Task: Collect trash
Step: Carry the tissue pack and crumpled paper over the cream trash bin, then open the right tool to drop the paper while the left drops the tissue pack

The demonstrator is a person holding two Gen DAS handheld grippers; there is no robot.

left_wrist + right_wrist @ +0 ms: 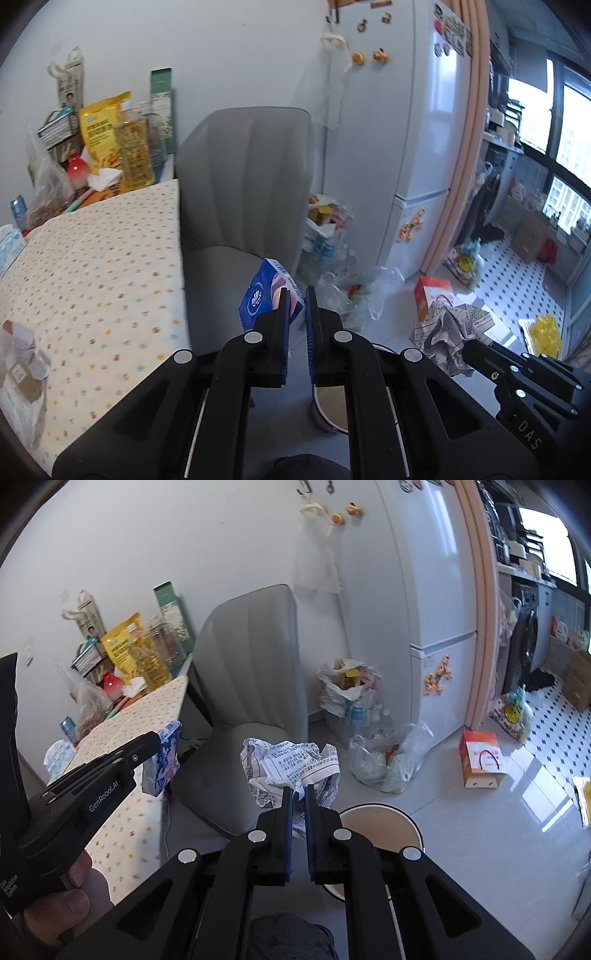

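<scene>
My left gripper point(296, 295) is shut on a blue tissue packet point(264, 293) and holds it in the air beside the table edge, in front of the grey chair. The packet also shows in the right wrist view point(164, 758), held by the left gripper point(159, 744). My right gripper point(298, 792) is shut on a crumpled printed paper point(291, 766) and holds it above a white bin point(384, 814) on the floor. The paper point(448, 332) and the bin point(328, 406) also show in the left wrist view, the bin mostly hidden behind my fingers.
A table with a dotted cloth point(96, 258) stands at left, with bottles and bags at its far end. A grey chair point(243, 184) is ahead. Plastic bags of rubbish point(384, 760) lie by the fridge point(428, 609). An orange paper bag point(482, 764) stands on the floor.
</scene>
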